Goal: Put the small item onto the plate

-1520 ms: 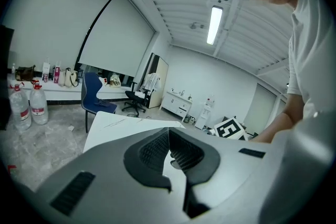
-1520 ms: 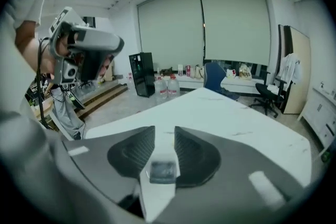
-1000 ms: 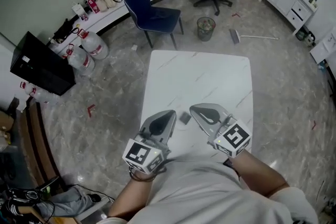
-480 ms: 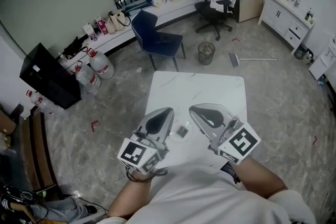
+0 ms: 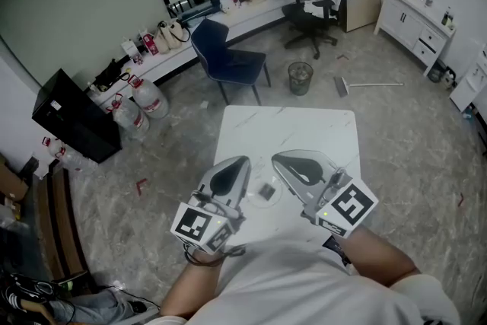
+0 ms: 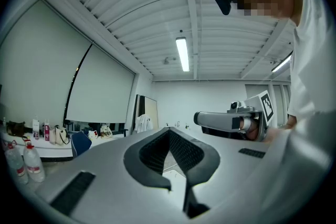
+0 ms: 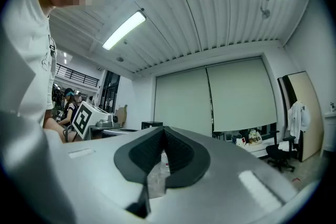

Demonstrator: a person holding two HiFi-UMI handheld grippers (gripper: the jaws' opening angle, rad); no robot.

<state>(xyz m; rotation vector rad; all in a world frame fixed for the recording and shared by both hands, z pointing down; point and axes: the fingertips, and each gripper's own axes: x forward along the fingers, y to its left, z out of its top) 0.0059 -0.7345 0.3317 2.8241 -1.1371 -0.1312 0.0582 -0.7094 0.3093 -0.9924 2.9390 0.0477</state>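
A small grey square item point(image 5: 266, 192) lies on the white table point(image 5: 304, 133) near its front edge. A faint round outline shows around it; I cannot tell whether that is the plate. My left gripper point(image 5: 242, 162) is just left of the item and my right gripper point(image 5: 278, 158) just right of it, both held above the table. Each is shut with nothing between its pads. In the left gripper view the jaws point(image 6: 169, 131) meet at the tips, and the right gripper point(image 6: 231, 122) shows beyond them. The right gripper view shows its jaws point(image 7: 164, 132) closed too.
Beyond the table's far edge stand a blue chair point(image 5: 228, 57) and a wire bin point(image 5: 300, 77). A broom point(image 5: 365, 85) lies on the floor. Water bottles point(image 5: 141, 106) and a black cabinet point(image 5: 72, 118) are at the left, a white cupboard point(image 5: 426, 27) at the right.
The head view has tilted up a little and shows more of the room. Both grippers stay shut on either side of the small item.
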